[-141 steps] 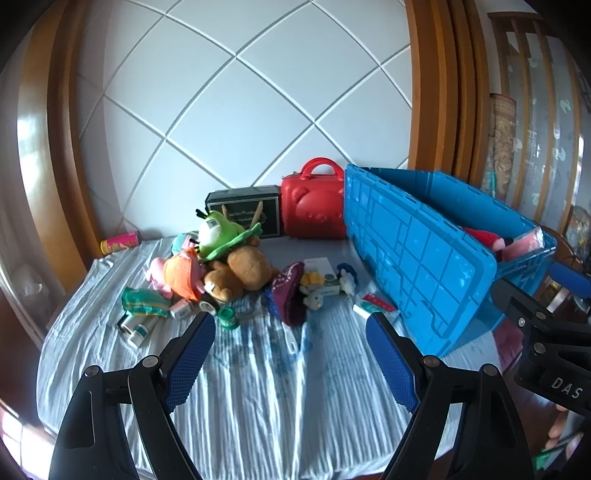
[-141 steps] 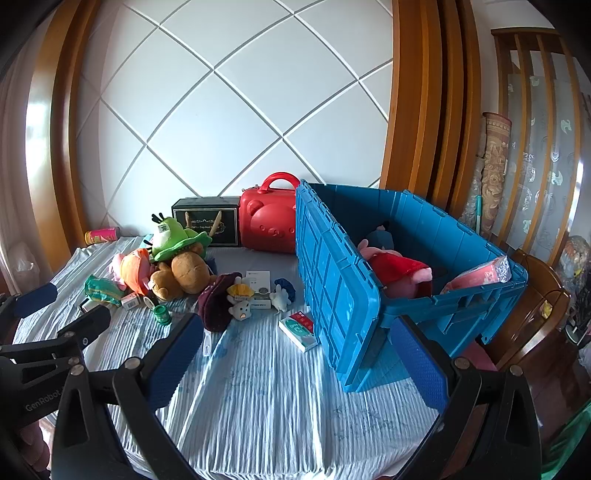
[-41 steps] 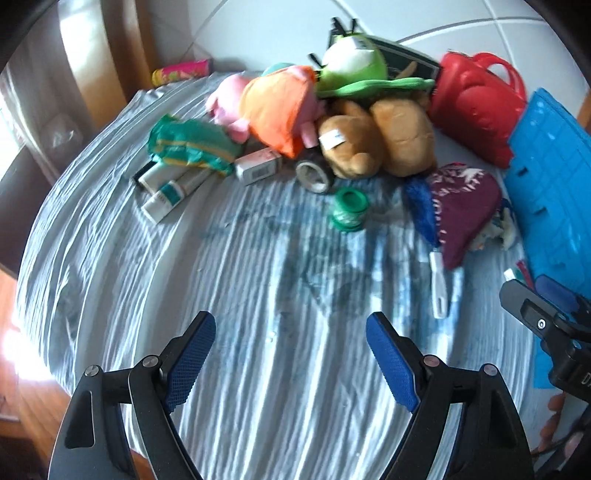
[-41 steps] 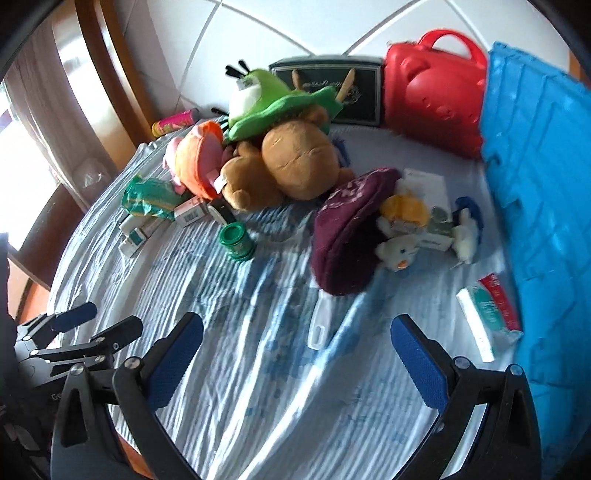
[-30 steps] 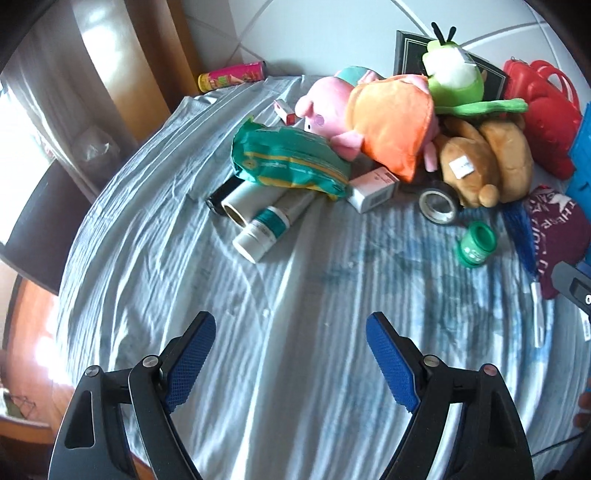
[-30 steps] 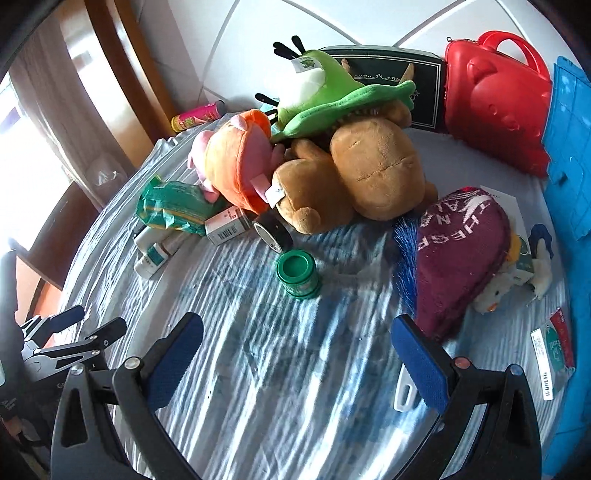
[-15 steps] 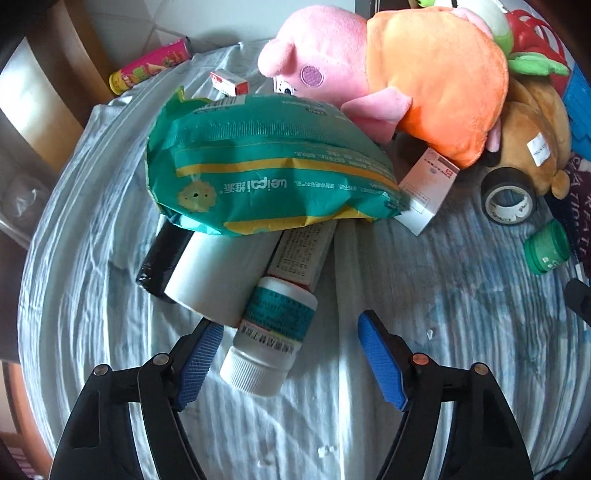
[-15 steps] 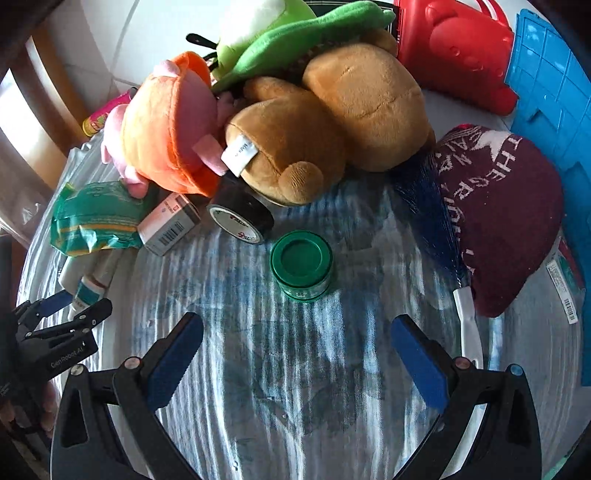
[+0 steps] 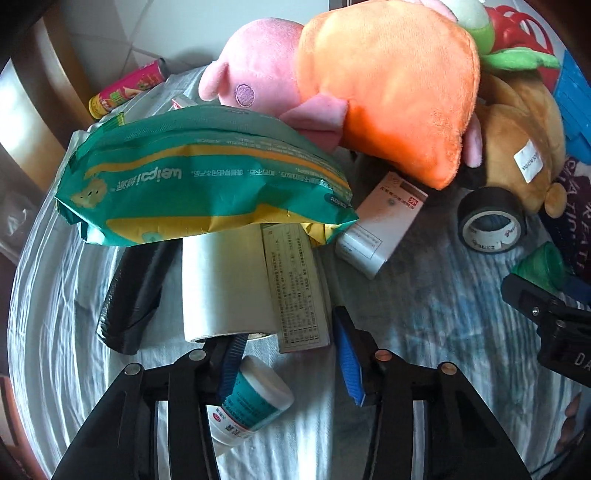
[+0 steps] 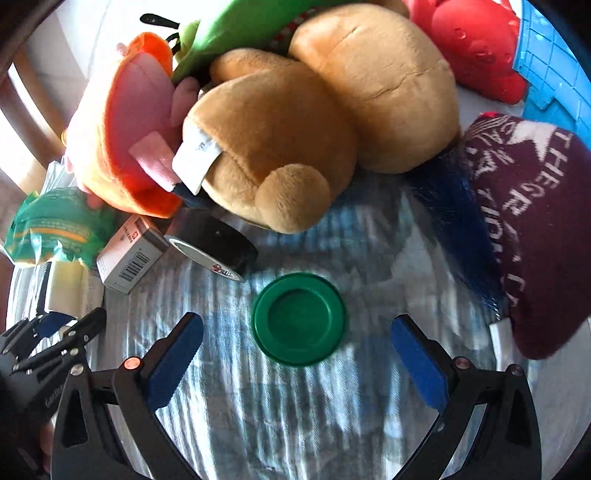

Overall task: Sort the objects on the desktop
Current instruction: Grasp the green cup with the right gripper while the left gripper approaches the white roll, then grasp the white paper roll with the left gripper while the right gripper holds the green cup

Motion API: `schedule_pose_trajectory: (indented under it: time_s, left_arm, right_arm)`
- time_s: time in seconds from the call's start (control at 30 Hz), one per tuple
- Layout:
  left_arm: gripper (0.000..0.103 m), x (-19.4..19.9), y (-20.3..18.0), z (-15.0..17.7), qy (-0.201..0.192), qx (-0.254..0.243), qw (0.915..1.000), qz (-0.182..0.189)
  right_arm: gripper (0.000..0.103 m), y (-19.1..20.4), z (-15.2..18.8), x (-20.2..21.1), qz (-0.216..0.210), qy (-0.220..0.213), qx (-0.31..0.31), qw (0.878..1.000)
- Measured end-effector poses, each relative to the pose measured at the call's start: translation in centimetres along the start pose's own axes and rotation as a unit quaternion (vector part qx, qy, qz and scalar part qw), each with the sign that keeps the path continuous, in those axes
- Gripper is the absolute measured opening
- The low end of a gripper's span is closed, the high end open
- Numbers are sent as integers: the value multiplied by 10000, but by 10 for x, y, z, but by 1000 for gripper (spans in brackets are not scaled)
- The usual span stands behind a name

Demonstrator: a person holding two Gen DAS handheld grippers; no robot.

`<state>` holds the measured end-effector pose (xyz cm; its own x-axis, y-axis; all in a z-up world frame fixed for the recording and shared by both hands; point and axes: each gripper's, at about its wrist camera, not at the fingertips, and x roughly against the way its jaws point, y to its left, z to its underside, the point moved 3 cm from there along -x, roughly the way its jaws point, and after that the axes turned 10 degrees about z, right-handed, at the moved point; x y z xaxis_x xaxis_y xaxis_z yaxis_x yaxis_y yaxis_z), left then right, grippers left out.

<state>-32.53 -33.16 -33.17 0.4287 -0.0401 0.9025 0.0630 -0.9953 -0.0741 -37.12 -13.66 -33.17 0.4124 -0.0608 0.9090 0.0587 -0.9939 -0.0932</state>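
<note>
Two black hand-held grippers with blue pads work over a table under a wrinkled pale striped cloth [image 10: 295,424]: the left gripper [image 9: 291,363] is closing its jaws around one white teal-labelled bottle [image 9: 255,400], pads not yet pressing, while the right gripper [image 10: 295,356] hangs wide open above one round green lid [image 10: 299,323]. Behind lie one black tape roll [image 10: 218,249], one white carton [image 9: 380,225], one green packet [image 9: 199,173] and three plush toys before a white tiled wall [image 9: 177,29].
</note>
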Motion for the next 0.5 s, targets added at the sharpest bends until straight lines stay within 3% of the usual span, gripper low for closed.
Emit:
schedule_pose_trajectory:
  time_s: [0.03, 0.1, 0.2, 0.27, 0.37, 0.43, 0.5]
  left_arm:
    - [45, 0, 0, 1, -31, 0, 10000, -10]
    - [47, 1, 1, 2, -49, 47, 10000, 25]
    - [47, 1, 0, 3, -76, 69, 9999, -10]
    - [39, 4, -3, 4, -71, 40, 10000, -27]
    - [33, 13, -9, 9, -101, -8, 9999, 25]
    - [22, 23, -14, 13, -177, -40, 9998, 12]
    - [22, 33, -17, 16, -253, -85, 9996, 15]
  right_arm:
    - [100, 1, 0, -1, 50, -1, 67, 10000]
    - [74, 4, 1, -1, 148, -5, 202, 9997]
    - [50, 4, 2, 1, 275, -36, 309, 9991]
    - [41, 1, 2, 6, 294, -54, 316, 9991]
    - [41, -3, 4, 15, 221, -85, 300, 9993]
    - [42, -5, 6, 27, 189, -171, 318, 9992]
    - [41, -6, 8, 39, 158, -262, 338, 9990]
